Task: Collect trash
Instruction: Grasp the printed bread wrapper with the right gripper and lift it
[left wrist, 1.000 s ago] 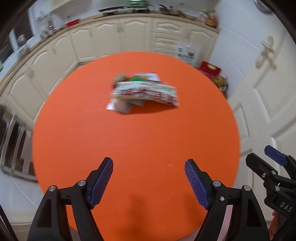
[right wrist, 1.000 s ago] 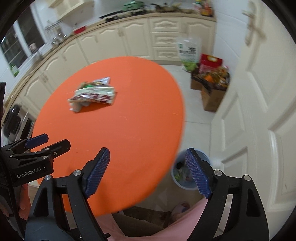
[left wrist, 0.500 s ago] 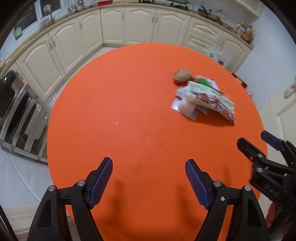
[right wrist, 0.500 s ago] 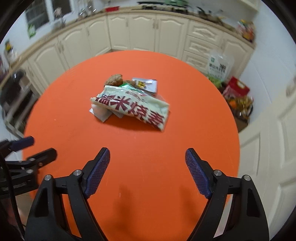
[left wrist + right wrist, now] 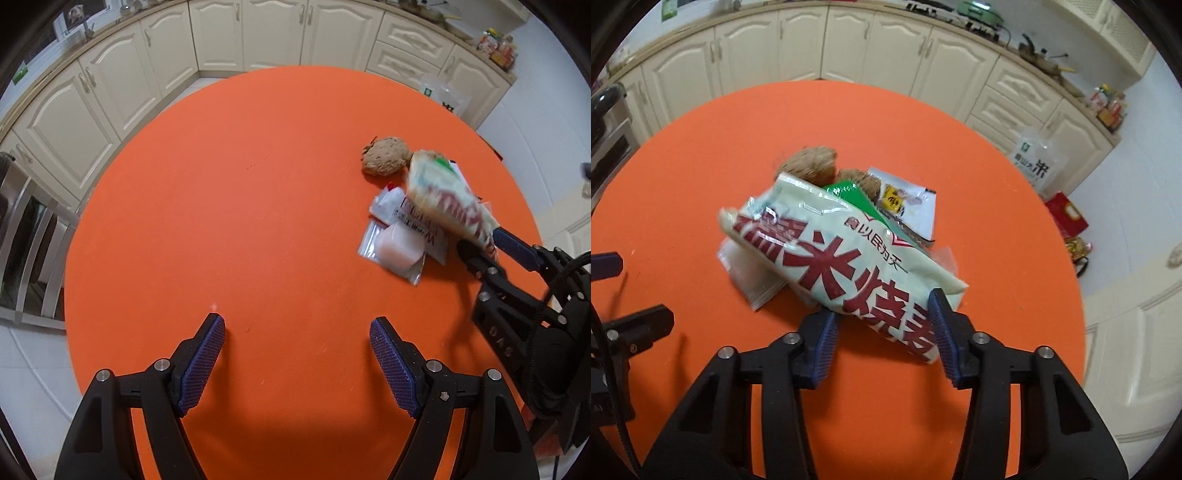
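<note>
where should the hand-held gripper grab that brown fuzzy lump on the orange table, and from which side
Take the brown lump across its rounded middle, coming from above on its open left side in the left wrist view. It is a squat, roundish ball with no handle or edge, and the white food bag and flat wrappers crowd its right and near sides.

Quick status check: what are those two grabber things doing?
Right tool closing on the white snack bag, near end. Left tool open, empty, over bare orange table. More wrappers underneath.
</note>
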